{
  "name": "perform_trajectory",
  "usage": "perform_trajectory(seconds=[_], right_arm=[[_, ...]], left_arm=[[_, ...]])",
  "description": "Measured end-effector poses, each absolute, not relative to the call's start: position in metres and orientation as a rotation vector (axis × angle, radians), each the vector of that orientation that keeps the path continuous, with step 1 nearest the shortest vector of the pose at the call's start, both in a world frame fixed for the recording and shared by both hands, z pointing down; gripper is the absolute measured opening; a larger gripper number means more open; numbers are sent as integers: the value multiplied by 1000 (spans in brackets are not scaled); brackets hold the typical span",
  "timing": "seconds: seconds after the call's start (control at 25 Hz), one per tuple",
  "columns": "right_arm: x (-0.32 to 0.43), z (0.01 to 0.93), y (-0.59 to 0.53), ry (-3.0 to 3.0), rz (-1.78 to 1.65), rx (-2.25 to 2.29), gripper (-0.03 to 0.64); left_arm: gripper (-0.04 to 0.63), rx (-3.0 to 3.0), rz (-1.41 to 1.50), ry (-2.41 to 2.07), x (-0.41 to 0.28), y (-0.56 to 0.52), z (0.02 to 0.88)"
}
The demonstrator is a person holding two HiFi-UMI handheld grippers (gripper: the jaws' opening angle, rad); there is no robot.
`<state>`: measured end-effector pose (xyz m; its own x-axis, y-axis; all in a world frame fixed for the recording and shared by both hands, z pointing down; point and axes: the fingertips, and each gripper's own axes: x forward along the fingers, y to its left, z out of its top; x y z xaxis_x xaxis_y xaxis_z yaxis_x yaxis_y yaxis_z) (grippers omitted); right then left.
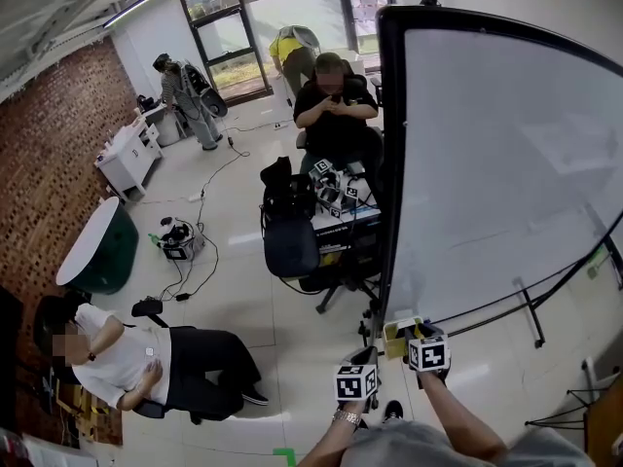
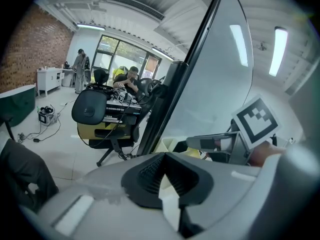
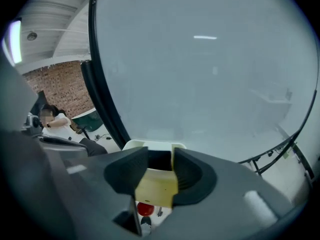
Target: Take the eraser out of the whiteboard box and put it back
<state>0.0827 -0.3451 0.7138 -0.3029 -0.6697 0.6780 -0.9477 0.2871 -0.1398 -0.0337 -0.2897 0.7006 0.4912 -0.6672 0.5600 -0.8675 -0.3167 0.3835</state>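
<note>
The eraser (image 3: 156,188) is a yellow block clamped between the dark pads of the right tongs (image 3: 159,168), just above the open top of the pale whiteboard box (image 3: 150,145). From the head view the eraser is not visible; the marker cube on the right tongs covers it, and only a corner of the box shows at the whiteboard's lower left edge. Below the eraser a small red thing (image 3: 145,209) peeks out, half hidden, and I cannot tell what it is.

The left tongs (image 2: 164,176) are clenched, pads meeting in a V, held just beside the right ones and lower. The person's arms are cut off by the bottom of the head view.

The whiteboard (image 1: 506,163) fills the right side, its black frame tight against the box. A loaded office chair (image 1: 292,246) stands near that frame; left of it the pale floor (image 1: 243,300) lies open.
</note>
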Motion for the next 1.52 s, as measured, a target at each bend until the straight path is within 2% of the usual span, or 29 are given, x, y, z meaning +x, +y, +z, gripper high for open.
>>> perform_trajectory(seconds=[0.04,0.08,0.4,0.84,1.28,1.52], right_arm=[[86,711,-343,-2060,724,1467,71],[87,709,-340,-2063,722,1475,3],[68,702,-300,-2117,713,1422,3],[34,709,-191,-2257,856,1232,3],[71,735,-50,-2245,973,1041,3],[69,716,-35,-2265,921,1013,3]], left_arm=[[6,2084,393,-1257,-34,-289,701],[6,2085,391,-1257,-35,-287,702],[6,2073,325,-1211,-26,-257,705],[6,2093,443,-1211,-8,-163,711],[6,2018,478,-1247,45,-37,729],[6,2050,474,-1239,48,-26,718]])
